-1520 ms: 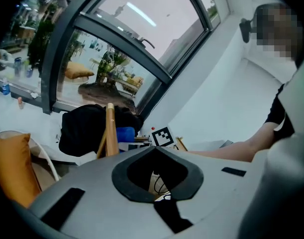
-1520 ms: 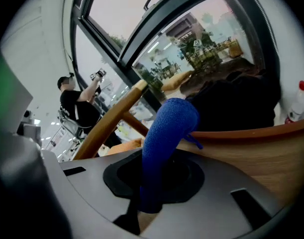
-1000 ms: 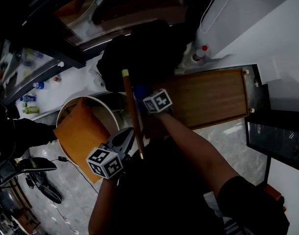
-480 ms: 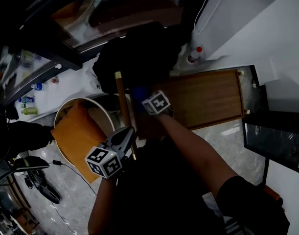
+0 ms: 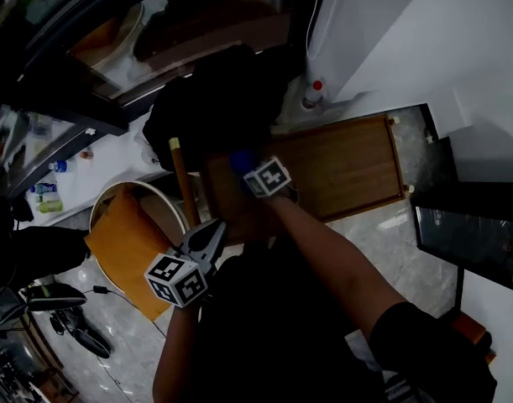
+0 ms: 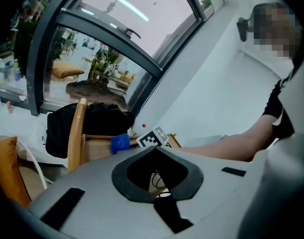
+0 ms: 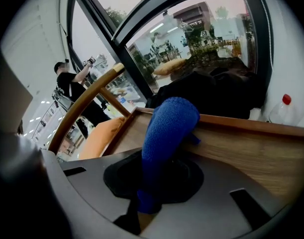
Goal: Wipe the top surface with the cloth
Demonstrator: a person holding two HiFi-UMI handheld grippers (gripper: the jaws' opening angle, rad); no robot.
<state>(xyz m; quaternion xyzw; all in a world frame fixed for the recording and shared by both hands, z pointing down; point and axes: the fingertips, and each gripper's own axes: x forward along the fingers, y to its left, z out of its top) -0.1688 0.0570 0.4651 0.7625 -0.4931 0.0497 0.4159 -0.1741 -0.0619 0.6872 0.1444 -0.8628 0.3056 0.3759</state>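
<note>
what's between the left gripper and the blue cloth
Head view: only bare wooden top between left gripper and cloth; the wooden rail runs alongside.

Seemingly marble floor (image 5: 122,342), big windows (image 6: 122,29)

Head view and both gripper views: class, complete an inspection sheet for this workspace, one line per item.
Surface: wooden top, wood grain with a raised rim.
Job's things: blue cloth, bunched over the top's left end.
Clutter: black bundle at the far edge; red-capped bottle by the wall.
Grippers: right claw shut on the blue cloth; left claw shut, empty, off the top.
Cables: thin black cable on the floor.
Surroundings: orange cushion, wooden chair rail, window.
</note>
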